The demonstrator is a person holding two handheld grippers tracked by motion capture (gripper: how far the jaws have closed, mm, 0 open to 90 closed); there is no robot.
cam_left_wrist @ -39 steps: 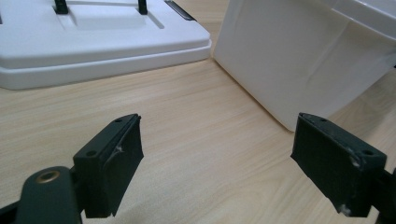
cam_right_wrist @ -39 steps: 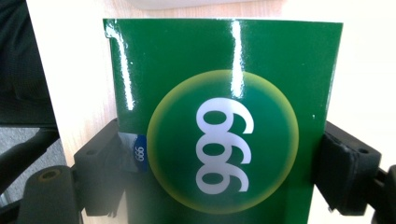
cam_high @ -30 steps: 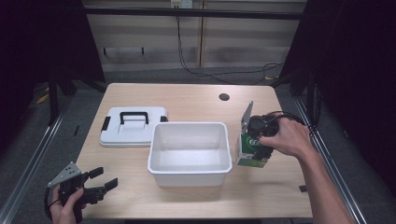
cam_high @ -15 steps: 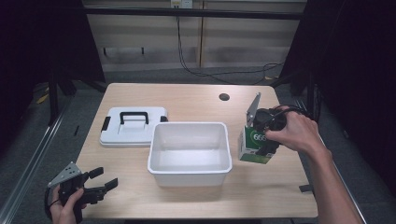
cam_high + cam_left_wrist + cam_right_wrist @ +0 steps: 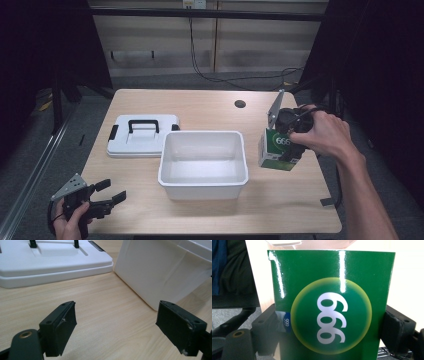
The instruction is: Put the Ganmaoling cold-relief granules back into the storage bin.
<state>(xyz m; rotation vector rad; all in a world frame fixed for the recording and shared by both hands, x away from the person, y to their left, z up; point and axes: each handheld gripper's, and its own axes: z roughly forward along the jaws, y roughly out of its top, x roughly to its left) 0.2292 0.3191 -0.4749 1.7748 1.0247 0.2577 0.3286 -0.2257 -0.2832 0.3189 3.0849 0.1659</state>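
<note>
A green carton [image 5: 275, 146] with a white number in a yellow-ringed circle stands upright just right of the white bin [image 5: 202, 191]. My right gripper [image 5: 286, 145] is shut on it. In the right gripper view the carton [image 5: 329, 302] sits between both black pads, which press its sides. The carton's base is at or just above the tabletop; I cannot tell which. My left gripper [image 5: 111, 192] hovers open at the table's near left corner, holding nothing. In the left gripper view its fingertips [image 5: 62, 322] stand wide apart over bare wood, short of the bin's wall [image 5: 160, 270].
A white lid with a black handle [image 5: 142, 135] lies flat left of the bin, touching its corner; the lid [image 5: 50, 262] also fills the far left of the left gripper view. A round cable hole [image 5: 240, 104] marks the table's far side. Dark frame rails flank the table [image 5: 280, 200].
My right gripper has carried the green carton a little farther away and to the right, alongside the bin. The left gripper has stayed put and open.
</note>
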